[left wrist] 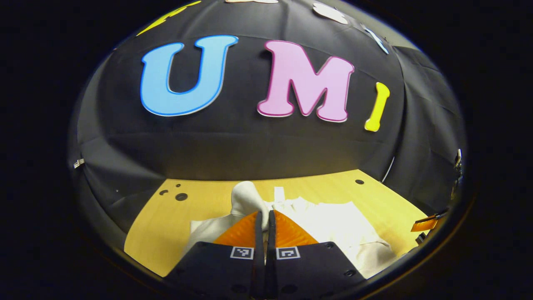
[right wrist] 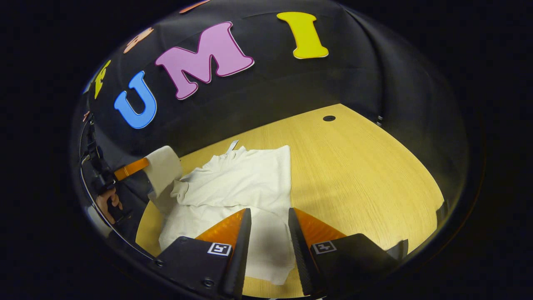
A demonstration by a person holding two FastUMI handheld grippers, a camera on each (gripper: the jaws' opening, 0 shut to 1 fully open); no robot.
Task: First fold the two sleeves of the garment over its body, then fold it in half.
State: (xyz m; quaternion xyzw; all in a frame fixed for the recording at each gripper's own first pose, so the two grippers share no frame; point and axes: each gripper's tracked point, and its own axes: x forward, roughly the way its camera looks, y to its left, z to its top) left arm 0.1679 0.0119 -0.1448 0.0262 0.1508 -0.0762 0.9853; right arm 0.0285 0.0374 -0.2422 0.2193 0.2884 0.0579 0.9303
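At the far left of the right gripper view, a hand [right wrist: 107, 203] holds the left tool [right wrist: 132, 168], whose orange fingers pinch a white sleeve [right wrist: 163, 170] and hold it lifted off the counter [right wrist: 358, 166], above the left edge of the garment [right wrist: 245, 179]. The sleeve hangs from the tool in a broad flap, and its lower end runs down to the garment's shoulder, where the cloth bunches into a small roll. In the left gripper view the same tool [left wrist: 266, 221] shows from behind: its two orange fingers are pressed together on the cloth, and the sleeve [left wrist: 248, 199] rises between their tips as a rounded white hump, directly ahead of the tool. The rest of the white garment [left wrist: 333, 221] lies spread on the yellow wooden counter [left wrist: 200, 200], reaching from under the tool off to the right. Farther right in the right gripper view, the garment lies flat in the middle of the counter, its straight right edge running away from the camera with a small tag at the far collar end. The right tool [right wrist: 268, 225] hangs over the garment's near part with its fingers spread apart and nothing between them; white cloth shows through the gap. Right of the garment the counter is bare wood.
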